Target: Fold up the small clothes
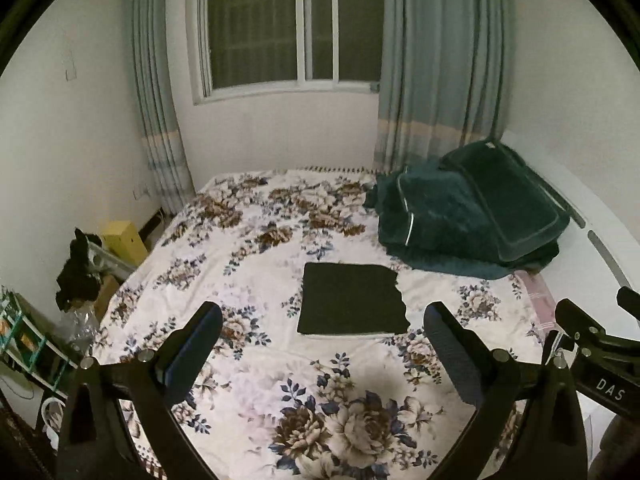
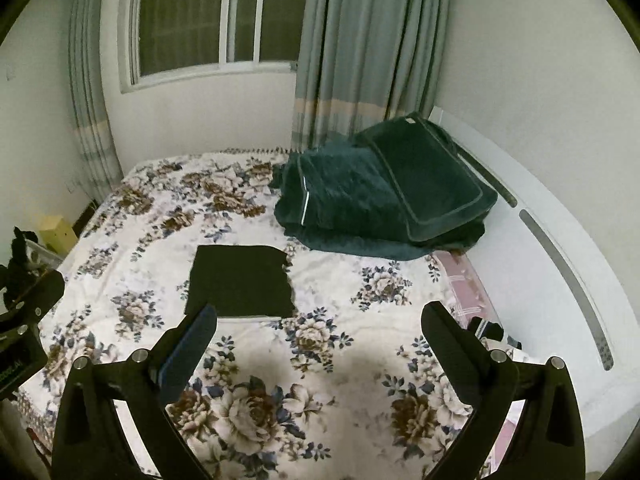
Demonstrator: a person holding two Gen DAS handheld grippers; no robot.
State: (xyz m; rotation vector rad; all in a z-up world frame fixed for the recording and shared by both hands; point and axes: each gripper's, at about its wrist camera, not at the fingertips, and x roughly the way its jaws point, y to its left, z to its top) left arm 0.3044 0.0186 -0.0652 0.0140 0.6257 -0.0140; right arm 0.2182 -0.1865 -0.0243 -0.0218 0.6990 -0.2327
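On bedsheet [image 1: 248, 264] folded dark garment [image 1: 352, 300] flat, type unclear; both hand-held grippers [image 1: 320, 320] [image 2: 318, 320] apart, empty

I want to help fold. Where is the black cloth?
The black cloth lies flat on the flowery bedsheet, mid-bed in both views, just in front of the dark green blanket pile and beyond both open tools.

Home bedroom — bed under floral sheet [image 1: 256, 264], curtained window [image 1: 292, 28], green pillows [image 1: 472, 208].
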